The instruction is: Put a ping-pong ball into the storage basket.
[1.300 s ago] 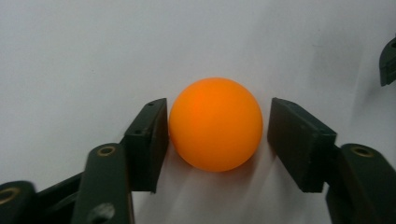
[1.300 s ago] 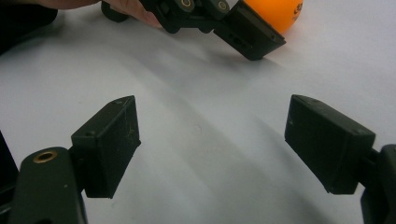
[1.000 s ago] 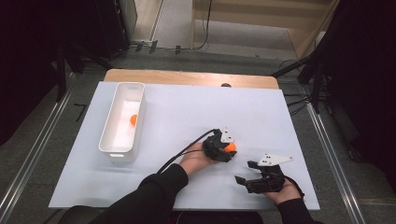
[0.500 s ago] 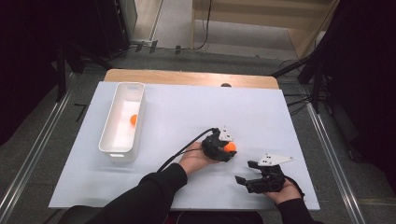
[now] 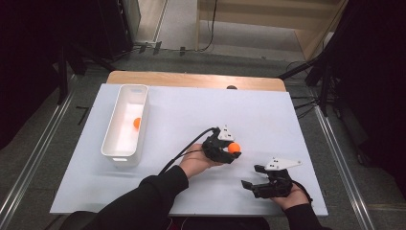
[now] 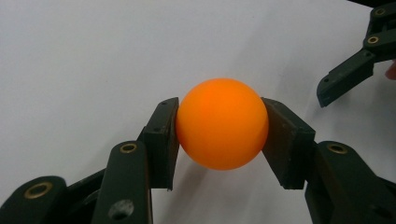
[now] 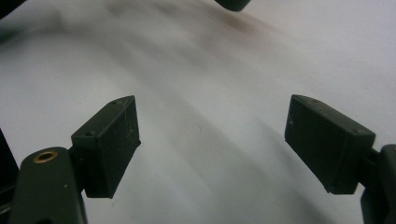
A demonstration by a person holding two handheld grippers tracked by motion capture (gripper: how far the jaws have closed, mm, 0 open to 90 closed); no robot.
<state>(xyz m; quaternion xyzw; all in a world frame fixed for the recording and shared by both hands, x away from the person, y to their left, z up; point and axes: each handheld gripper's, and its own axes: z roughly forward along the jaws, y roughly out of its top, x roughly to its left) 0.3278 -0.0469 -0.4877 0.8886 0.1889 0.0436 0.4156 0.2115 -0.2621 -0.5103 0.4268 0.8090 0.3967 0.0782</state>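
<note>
Bin's ball [image 5: 137,123] (half hidden by wall)

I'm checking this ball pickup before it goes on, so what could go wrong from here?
The left tongs pinch the round orange ball only at its two sides, so it could squirt out and roll across the white table. The white bin sits well off to the left and already holds another orange ball; a hard drop may bounce out. The right tongs, open, rest close by and could be bumped.
</note>
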